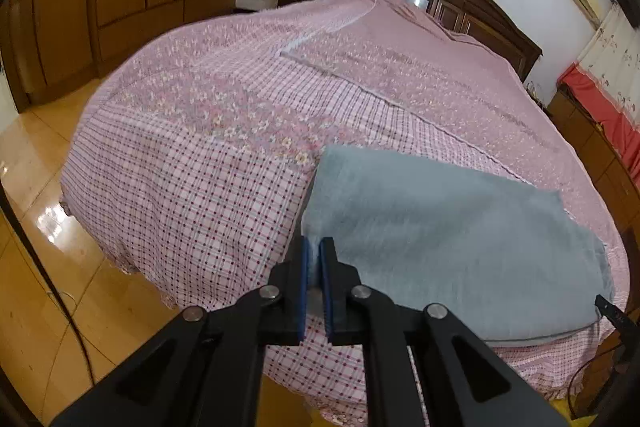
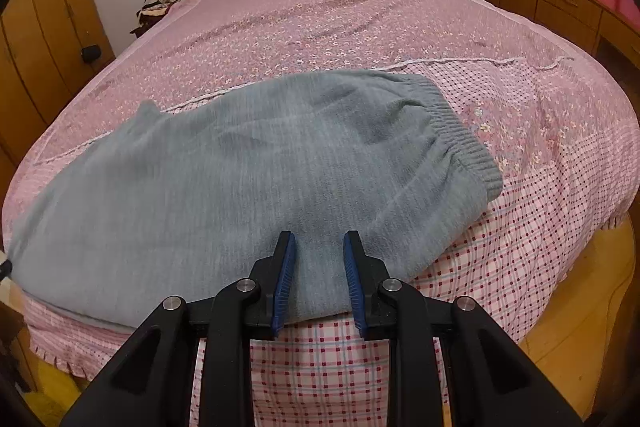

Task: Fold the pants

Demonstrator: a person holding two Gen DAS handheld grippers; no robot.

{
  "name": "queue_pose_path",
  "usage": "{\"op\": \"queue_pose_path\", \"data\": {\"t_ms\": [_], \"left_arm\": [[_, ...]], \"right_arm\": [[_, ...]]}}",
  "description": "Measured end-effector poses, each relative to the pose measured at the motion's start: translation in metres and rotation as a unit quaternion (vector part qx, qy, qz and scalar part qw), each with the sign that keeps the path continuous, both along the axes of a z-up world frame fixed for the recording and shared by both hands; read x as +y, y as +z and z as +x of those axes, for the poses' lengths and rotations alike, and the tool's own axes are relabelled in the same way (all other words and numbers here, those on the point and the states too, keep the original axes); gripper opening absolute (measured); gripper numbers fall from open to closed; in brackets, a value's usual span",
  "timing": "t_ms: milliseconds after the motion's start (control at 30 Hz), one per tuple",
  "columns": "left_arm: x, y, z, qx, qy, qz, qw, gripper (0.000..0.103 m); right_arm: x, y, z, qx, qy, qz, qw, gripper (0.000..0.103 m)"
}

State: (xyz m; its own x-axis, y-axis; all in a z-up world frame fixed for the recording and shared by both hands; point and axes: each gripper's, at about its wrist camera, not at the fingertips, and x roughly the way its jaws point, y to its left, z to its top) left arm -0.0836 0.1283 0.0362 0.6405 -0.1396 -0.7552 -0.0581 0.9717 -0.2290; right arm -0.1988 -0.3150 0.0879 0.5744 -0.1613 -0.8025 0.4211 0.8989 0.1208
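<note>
The grey fleece pants [image 2: 248,163] on the pink patterned bedspread [image 1: 192,155] are pinched at their near edge by the left gripper [image 1: 315,247] and by the wider-set right gripper [image 2: 320,247].

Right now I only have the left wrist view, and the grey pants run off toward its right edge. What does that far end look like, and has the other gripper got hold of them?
Observer: The pants end there in a ribbed elastic waistband, lying flat on the bedspread.
Operator: And the right gripper?
Observer: The right gripper sits at the near edge with fabric between its blue pads.
Operator: Clamped like my left gripper?
Observer: Not so tightly; its jaws stand visibly apart around a thick fold.
</note>
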Motion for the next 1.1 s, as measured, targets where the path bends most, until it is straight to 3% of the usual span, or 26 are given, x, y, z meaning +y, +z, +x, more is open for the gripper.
{"op": "queue_pose_path", "data": {"t_ms": [100, 233, 367, 467, 533, 600, 767, 1100], "left_arm": [[0.0, -0.018, 0.01, 0.035, 0.002, 0.005, 0.9994, 0.007], [-0.005, -0.047, 0.022, 0.075, 0.0, 0.038, 0.9964, 0.01], [-0.001, -0.039, 0.023, 0.065, 0.0, 0.038, 0.9971, 0.01], [0.01, -0.027, 0.025, 0.049, 0.003, 0.009, 0.9987, 0.01], [0.017, -0.013, 0.029, 0.029, 0.002, -0.014, 0.9995, 0.014], [0.019, -0.003, 0.039, 0.015, -0.001, -0.026, 0.9995, 0.024], [0.022, 0.011, 0.065, -0.014, -0.016, -0.064, 0.9977, 0.031], [0.009, -0.012, 0.097, 0.012, -0.047, -0.085, 0.9952, 0.031]], "right_arm": [[0.0, 0.0, 0.0, 0.001, 0.002, 0.0, 1.0, 0.026], [0.0, 0.001, 0.001, 0.005, 0.004, -0.002, 1.0, 0.026], [0.006, 0.009, 0.004, 0.01, 0.002, -0.01, 1.0, 0.026], [0.017, 0.018, 0.01, -0.003, 0.022, 0.001, 1.0, 0.026], [0.027, 0.023, 0.017, -0.008, 0.039, 0.003, 0.999, 0.026], [0.038, 0.025, 0.026, -0.01, 0.059, 0.004, 0.998, 0.026], [0.058, 0.019, 0.048, -0.001, 0.091, 0.016, 0.996, 0.026], [0.081, 0.005, 0.068, 0.024, 0.12, 0.013, 0.992, 0.026]]}}
